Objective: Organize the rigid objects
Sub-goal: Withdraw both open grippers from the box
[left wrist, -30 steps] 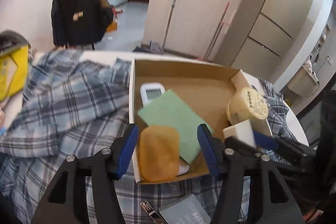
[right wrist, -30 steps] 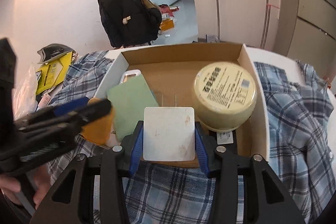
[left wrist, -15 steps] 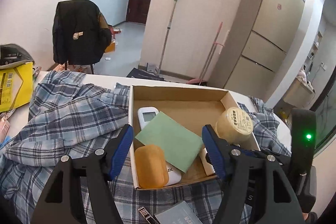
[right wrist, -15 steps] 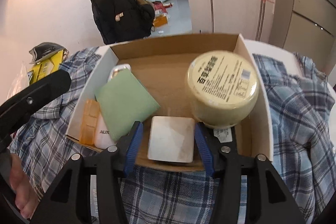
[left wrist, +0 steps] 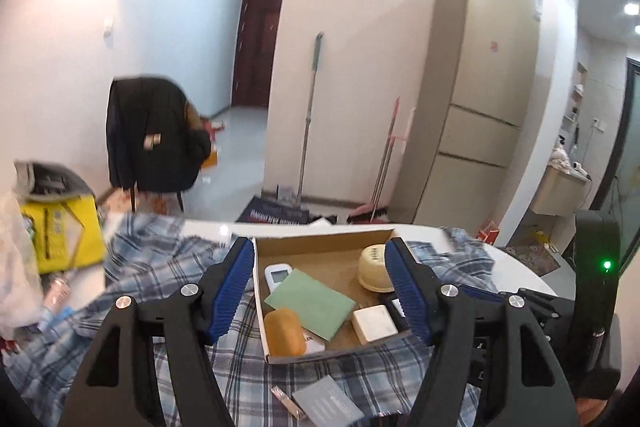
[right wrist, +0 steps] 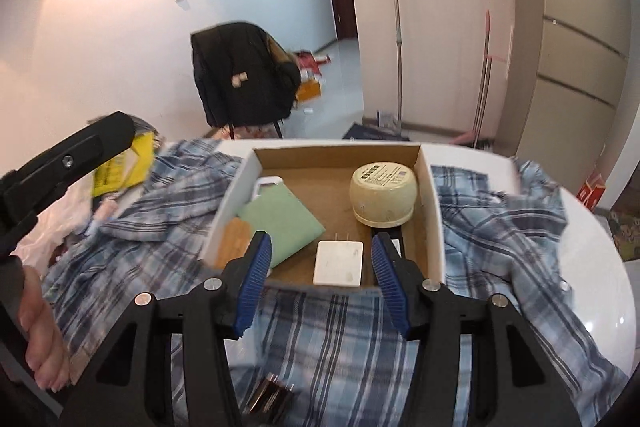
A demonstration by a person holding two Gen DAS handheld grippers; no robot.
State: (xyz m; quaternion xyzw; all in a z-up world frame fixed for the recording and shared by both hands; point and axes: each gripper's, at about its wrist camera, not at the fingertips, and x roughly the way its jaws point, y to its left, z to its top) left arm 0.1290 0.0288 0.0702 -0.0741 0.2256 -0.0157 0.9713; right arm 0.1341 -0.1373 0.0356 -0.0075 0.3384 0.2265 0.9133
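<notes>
Two grippers hang above the near edge of the table, each with ribbed blue pads on black plastic arms. The left gripper (left wrist: 320, 285) is spread wide and holds nothing; the right gripper (right wrist: 318, 275) is likewise parted and empty, its pads flanking but not touching the white charger block (right wrist: 339, 263). Closest to the left camera, on the soft blue plaid cloth (right wrist: 324, 339), lie a flat grey card-like rectangle (left wrist: 326, 403) and a small metal item (left wrist: 287, 402), possibly nail clippers; the blur makes that uncertain. Beyond them sits the shallow cardboard box (right wrist: 434, 227), white outside and raw brown inside. Within it, the charger block is a smooth rounded square at the near wall, prongs pointing away. At the near left corner an orange translucent case (left wrist: 283, 332) with rounded corners lies partly under a matte green square sheet (left wrist: 311, 297), which in turn covers part of a glossy white remote (left wrist: 277, 275). A cream cylindrical tub (right wrist: 383, 194) with a printed label stands at the far right. Farther off, a dark jacket (right wrist: 244, 75) drapes over a chair.
</notes>
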